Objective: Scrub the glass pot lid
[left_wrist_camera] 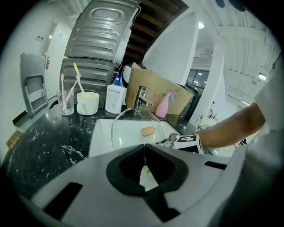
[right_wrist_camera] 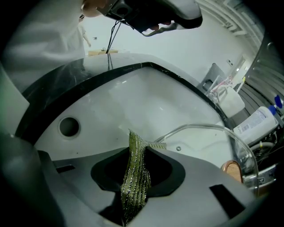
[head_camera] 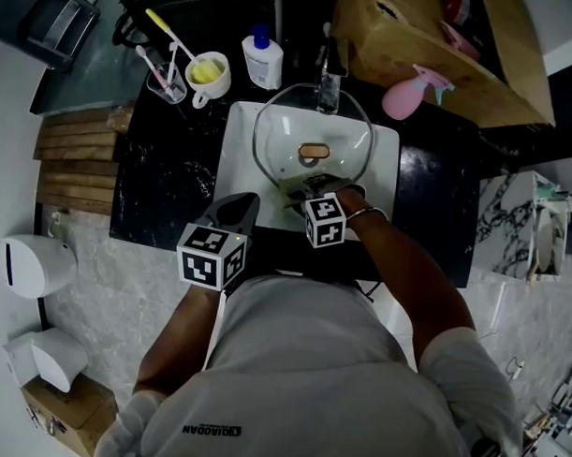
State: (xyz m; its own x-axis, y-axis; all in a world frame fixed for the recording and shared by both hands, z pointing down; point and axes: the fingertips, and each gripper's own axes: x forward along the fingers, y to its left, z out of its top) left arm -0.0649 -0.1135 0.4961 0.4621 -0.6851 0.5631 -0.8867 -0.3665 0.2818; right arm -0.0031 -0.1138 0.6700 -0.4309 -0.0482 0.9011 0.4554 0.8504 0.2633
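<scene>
Head view gives me the clear, round glass pot lid (head_camera: 313, 130) with its copper-coloured oval knob (head_camera: 314, 152), sitting in the white rectangular sink basin (head_camera: 237, 142). Its far rim is just beside the chrome tap (head_camera: 328, 84). From the left gripper view the lid (left_wrist_camera: 128, 128) looks tilted rather than flat.

My right gripper (right_wrist_camera: 137, 153) is at the lid's near edge, jaws clamped on a green-gold woven scrubbing cloth (right_wrist_camera: 135, 177) that sticks up between them. Its marker cube (head_camera: 325, 220) and the forearm cover that near edge from above.

My left gripper (left_wrist_camera: 144, 148) hangs at the basin's near left corner, jaws pressed together with nothing held.

On the black marble counter (head_camera: 166, 172) behind stand a clear cup of pink toothbrushes (head_camera: 165, 83), a white mug with a yellow toothbrush (head_camera: 209, 77), a white blue-capped bottle (head_camera: 263, 60), a pink spray bottle (head_camera: 408, 94) and a cardboard box (head_camera: 433, 50).
</scene>
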